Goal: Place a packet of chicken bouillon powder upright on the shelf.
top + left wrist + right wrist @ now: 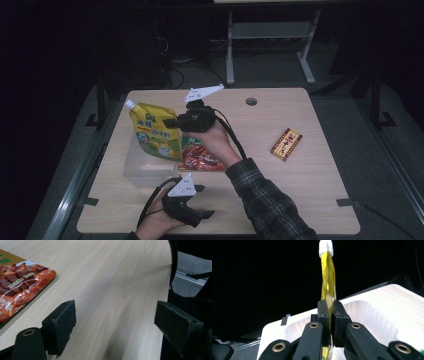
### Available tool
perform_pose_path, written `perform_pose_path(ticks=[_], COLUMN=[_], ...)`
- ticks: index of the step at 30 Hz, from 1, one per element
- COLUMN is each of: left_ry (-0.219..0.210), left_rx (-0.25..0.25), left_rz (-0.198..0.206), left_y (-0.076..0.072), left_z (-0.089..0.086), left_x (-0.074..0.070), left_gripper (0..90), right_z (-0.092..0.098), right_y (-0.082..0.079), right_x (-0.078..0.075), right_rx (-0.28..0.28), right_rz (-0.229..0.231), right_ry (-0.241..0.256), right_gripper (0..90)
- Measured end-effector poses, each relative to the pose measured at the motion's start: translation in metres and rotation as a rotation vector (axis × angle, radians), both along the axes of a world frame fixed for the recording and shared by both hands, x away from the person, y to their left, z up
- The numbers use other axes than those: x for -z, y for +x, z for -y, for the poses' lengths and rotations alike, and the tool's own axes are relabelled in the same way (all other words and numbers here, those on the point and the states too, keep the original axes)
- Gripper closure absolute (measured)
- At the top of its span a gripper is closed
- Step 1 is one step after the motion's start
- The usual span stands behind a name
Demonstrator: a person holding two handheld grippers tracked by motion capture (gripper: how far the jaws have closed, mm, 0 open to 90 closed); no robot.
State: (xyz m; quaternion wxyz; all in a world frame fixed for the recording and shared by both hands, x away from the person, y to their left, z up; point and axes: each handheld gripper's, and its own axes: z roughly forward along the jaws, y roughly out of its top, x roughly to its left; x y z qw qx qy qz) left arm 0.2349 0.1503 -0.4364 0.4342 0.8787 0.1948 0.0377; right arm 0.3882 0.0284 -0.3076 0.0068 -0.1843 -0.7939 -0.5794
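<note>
The yellow pouch (pixel 154 131) with a white cap hung left of centre in the high view, held upright in the air above a clear tub (pixel 134 167). The right gripper (pixel 176 122) pinched it at its right edge; in the right gripper view the jaws were pressed tight on the thin pouch (pixel 328 280), with the tub (pixel 372 317) below. Just right of the tub, an orange snack packet (pixel 200 157) lay flat on the surface (pixel 300 190). Near the bottom edge, the left gripper (pixel 202 201) rested low over the surface, jaws spread apart and holding nothing. A small red box (pixel 286 144) lay well apart at right.
</note>
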Motion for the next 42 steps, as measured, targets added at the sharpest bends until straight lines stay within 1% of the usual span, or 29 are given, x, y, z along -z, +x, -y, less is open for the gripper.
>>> perform_pose_path(ticks=[2,3,4,6,7,12,14,17,19,20,24,25,33,35,37,38,42], left_ry=[0.001,0.001,0.002,0.000,0.002,0.004,-0.001,0.003,0.019,0.019,0.017,0.008,0.007,0.006,0.006,0.008,0.008], left_rx=[-0.001,-0.001,-0.002,-0.001,0.000,0.002,0.000,0.002,0.013,0.014,0.013,0.010,0.011,0.009,0.009,0.009,0.006], left_rz=[0.001,0.001,0.001,0.000,0.000,0.001,-0.001,-0.001,0.010,0.010,0.010,0.007,0.006,0.000,0.001,0.000,-0.001], left_y=[0.000,0.000,-0.001,-0.001,0.000,-0.001,-0.001,-0.001,0.000,0.000,0.000,-0.001,-0.001,-0.001,-0.001,-0.001,-0.002], left_z=[0.000,0.000,0.000,0.000,0.000,0.000,0.000,-0.001,-0.001,-0.001,-0.001,-0.001,-0.001,-0.001,-0.001,-0.001,-0.001], left_x=[0.000,0.000,0.000,0.000,0.000,-0.001,-0.001,-0.001,-0.002,-0.002,-0.002,-0.001,-0.001,-0.001,-0.001,-0.001,-0.001], left_gripper=[17.1,17.1,17.1,17.1,17.1,17.1,17.1,17.1,17.1,17.1,17.1,17.1,17.1,17.1,17.1,17.1,17.1], right_z=[-0.009,-0.009,-0.016,-0.020,-0.027,-0.037,-0.038,-0.038,-0.038,-0.038,-0.038,-0.039,-0.041,-0.041,-0.040,-0.040,-0.042], right_y=[0.001,0.001,0.003,0.004,0.004,0.004,0.004,0.005,0.006,0.006,0.006,0.006,0.005,0.005,0.006,0.005,0.002], right_x=[0.003,0.003,0.006,0.007,0.010,0.015,0.018,0.020,0.025,0.027,0.031,0.033,0.041,0.045,0.047,0.048,0.055], right_rx=[-0.005,-0.005,-0.014,-0.019,-0.026,-0.037,-0.033,-0.031,-0.026,-0.026,-0.027,-0.027,-0.031,-0.034,-0.032,-0.033,-0.045], right_rz=[-0.005,-0.005,0.000,0.002,0.000,-0.003,0.004,-0.002,-0.012,-0.014,-0.021,-0.016,-0.018,-0.018,-0.022,-0.032,-0.025], right_ry=[-0.006,-0.006,-0.018,-0.021,-0.018,-0.024,-0.030,-0.027,-0.018,-0.015,-0.018,-0.018,-0.021,-0.019,-0.016,-0.012,-0.036], right_gripper=[87.1,87.1,87.1,87.1,87.1,87.1,87.1,87.1,87.0,87.1,87.0,87.1,87.0,87.0,87.0,87.0,86.9])
